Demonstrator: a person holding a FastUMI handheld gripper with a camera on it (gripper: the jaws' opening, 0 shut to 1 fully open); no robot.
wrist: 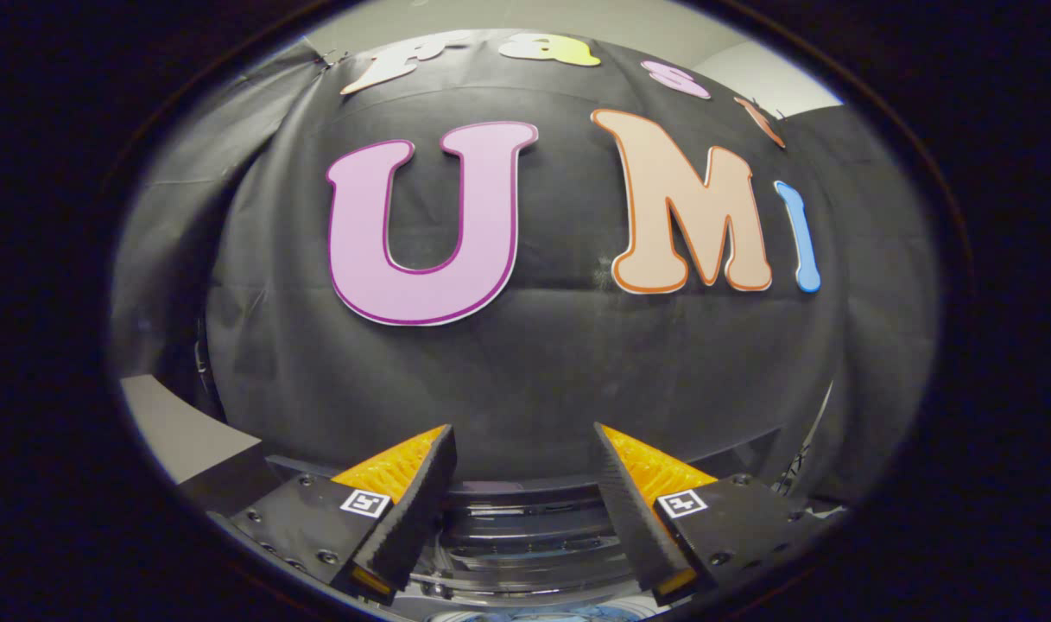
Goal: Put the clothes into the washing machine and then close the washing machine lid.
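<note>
My gripper (pixel 523 429) is open, its two fingers spread wide apart with nothing between them. It points at the black cloth wall of the booth (pixel 525 363). Low down between and below the fingers I see part of the washing machine (pixel 525 540): a dark glossy curved surface with ribbed bands, likely its lid or rim. Whether the lid is up or down I cannot tell. No garment is held by the fingers.
A pale flat surface (pixel 184 432) lies to the left beyond the left finger. The black cloth hangs close ahead and wraps round both sides. A light wall or ceiling (pixel 750 69) shows above the cloth.
</note>
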